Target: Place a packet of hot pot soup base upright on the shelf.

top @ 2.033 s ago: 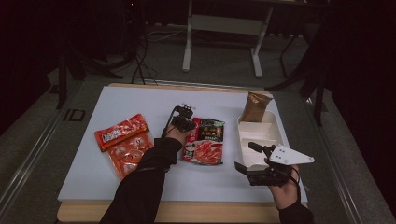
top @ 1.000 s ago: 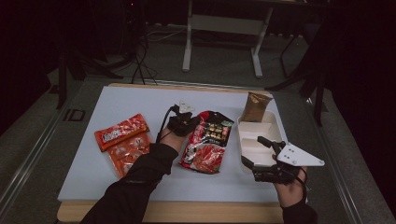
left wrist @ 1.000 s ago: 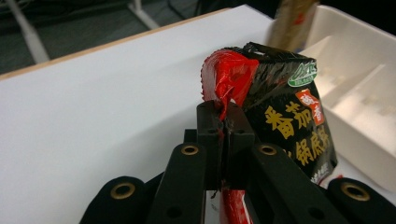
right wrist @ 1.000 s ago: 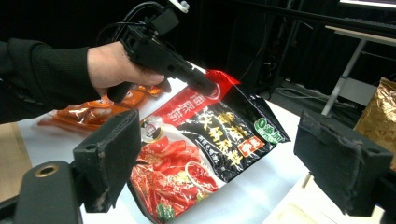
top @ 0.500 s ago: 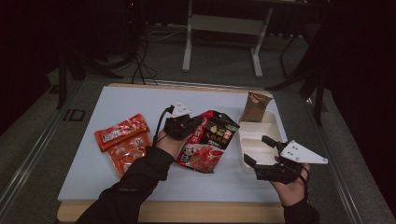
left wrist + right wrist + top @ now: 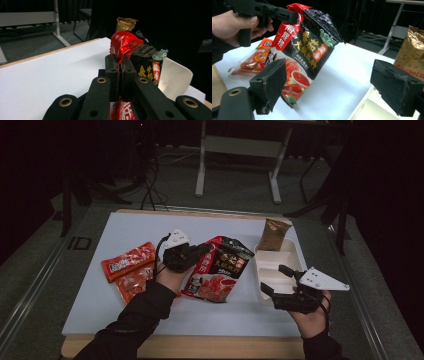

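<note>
Red-and-black soup-base pouch (image 6: pixel 218 268) tilts up off the white table (image 6: pixel 100 305), pinched at its top corner by the left gripper (image 6: pixel 202 251). Its crumpled red corner sits between clamped jaws in the left gripper view. Right gripper (image 6: pixel 337 87) gapes empty beside it.

bare tabletop (image 6: pixel 125 227) behind, white tray (image 6: pixel 272 265) right

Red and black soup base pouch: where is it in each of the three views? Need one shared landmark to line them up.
High view: red and black pouch at table centre, left claw shut on its edge.
Left gripper view: centre, rising just past the pinching jaws.
Right gripper view: upper centre-left, hanging tilted.
Shared landmark: gold-brown bag beside the white tray.
</note>
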`<state>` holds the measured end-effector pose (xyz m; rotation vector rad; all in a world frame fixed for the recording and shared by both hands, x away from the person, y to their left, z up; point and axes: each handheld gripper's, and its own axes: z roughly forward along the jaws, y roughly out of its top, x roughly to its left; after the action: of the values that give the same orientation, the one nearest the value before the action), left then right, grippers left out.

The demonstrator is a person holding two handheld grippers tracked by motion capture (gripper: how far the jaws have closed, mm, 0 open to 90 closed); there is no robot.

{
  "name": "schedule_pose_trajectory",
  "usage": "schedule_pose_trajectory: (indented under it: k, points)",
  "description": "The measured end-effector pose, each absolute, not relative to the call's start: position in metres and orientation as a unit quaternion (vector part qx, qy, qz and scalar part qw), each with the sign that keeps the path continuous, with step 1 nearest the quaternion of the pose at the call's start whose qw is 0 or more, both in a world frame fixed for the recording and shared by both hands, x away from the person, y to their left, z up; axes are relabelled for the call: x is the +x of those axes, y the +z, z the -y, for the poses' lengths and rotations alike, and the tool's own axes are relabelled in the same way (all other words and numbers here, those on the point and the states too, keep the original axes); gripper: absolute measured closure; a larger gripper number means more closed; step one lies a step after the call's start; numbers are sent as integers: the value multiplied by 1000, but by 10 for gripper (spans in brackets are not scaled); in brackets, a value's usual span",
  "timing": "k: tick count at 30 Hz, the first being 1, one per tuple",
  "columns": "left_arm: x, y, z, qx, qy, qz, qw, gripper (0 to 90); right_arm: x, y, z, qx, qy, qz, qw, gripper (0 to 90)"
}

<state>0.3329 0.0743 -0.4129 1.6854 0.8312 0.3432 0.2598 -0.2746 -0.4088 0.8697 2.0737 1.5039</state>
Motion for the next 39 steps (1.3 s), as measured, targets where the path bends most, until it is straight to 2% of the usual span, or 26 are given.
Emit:
schedule_pose_trajectory:
  k: [12,18,20,26,28,29,32,34,35,39]
  points:
    - [322,-413,-71,694,98,-316,639,875,265,-399,270,313,557,-744,196,175]
    - [316,-409,-67,682,90,-298,662,875,271,-398,269,320,559,-744,179,187]
    - [314,-407,-65,674,82,-294,673,875,273,-396,268,317,565,-744,165,234]
    - [312,-404,-60,660,54,-282,694,875,269,-386,266,300,580,-738,166,343]
    - [312,-404,-58,660,55,-278,696,875,269,-384,265,297,578,-741,168,435]
    - [312,-404,-58,660,55,-278,696,875,269,-384,265,297,578,-741,168,435]
    - [311,-405,-56,658,55,-266,702,874,270,-384,262,286,568,-756,154,569]
    - [312,-407,-55,662,56,-264,699,873,270,-383,261,283,571,-757,144,594]
    - [311,-408,-55,661,54,-265,700,872,271,-383,261,281,575,-756,141,669]
    - [312,-413,-54,664,50,-263,698,870,269,-379,260,282,570,-757,150,738]
